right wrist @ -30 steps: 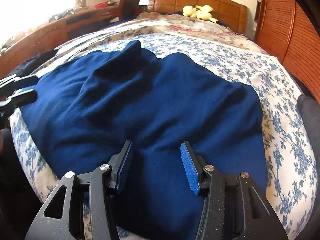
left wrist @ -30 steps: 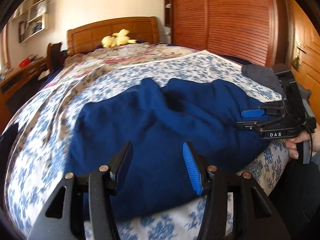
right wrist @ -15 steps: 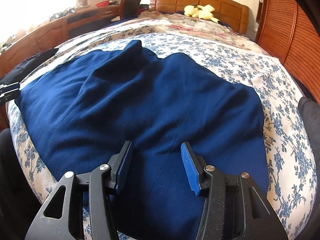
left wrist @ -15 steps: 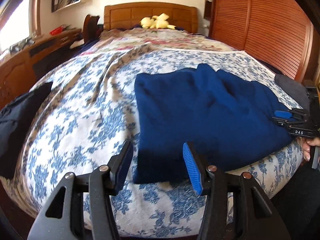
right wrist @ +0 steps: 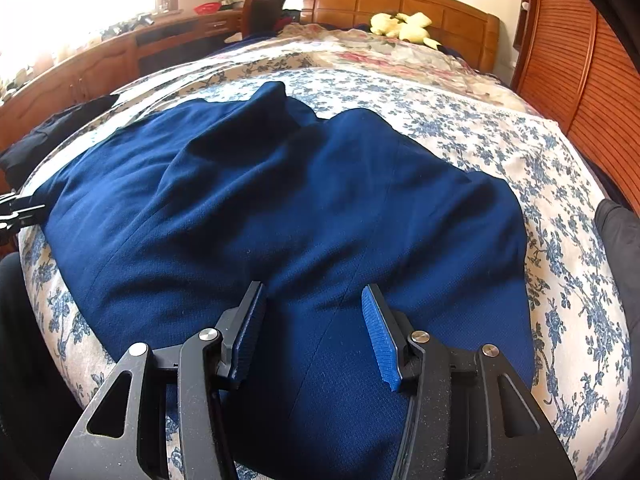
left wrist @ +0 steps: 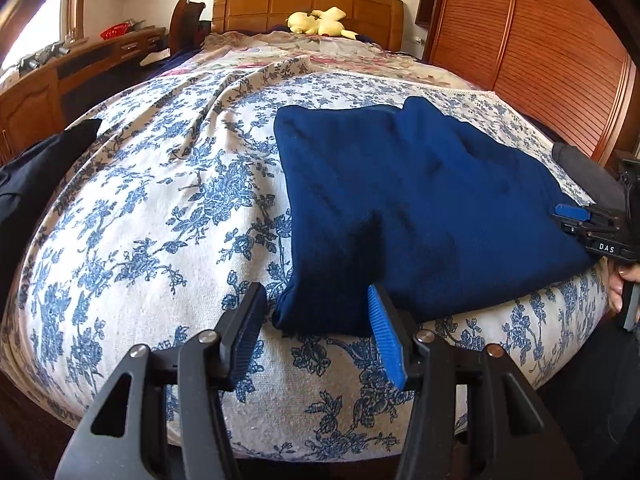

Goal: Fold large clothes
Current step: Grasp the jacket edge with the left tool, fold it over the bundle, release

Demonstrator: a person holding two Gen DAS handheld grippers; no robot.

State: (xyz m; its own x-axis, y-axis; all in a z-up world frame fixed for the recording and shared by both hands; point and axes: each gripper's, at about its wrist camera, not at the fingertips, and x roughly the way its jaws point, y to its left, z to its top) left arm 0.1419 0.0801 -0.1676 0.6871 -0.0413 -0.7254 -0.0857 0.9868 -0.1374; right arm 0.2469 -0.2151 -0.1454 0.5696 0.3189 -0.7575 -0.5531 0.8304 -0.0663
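A large navy blue garment (left wrist: 420, 200) lies spread on the bed's blue-flowered cover (left wrist: 160, 220), near the front edge. My left gripper (left wrist: 316, 320) is open at the garment's near left corner, which lies loose between its fingers with gaps on both sides. In the right wrist view the garment (right wrist: 280, 208) fills the middle, rumpled at its far side. My right gripper (right wrist: 312, 328) hovers open over its near hem, nothing pinched. The same right gripper (left wrist: 576, 216) shows at the garment's right edge in the left wrist view, held by a hand. The left gripper's tips (right wrist: 16, 208) peek in at the left border.
A yellow plush toy (left wrist: 320, 22) lies by the wooden headboard (left wrist: 304, 4). Dark clothing (left wrist: 36, 176) sits on the bed's left edge, a grey item (left wrist: 580, 168) on the right. Slatted wardrobe doors (left wrist: 540, 48) stand right, a wooden desk (right wrist: 100, 60) left.
My left gripper swung leftward and lower, from over the garment's middle to its near left corner at the bed edge. The right gripper stayed still. Both kept the same opening.
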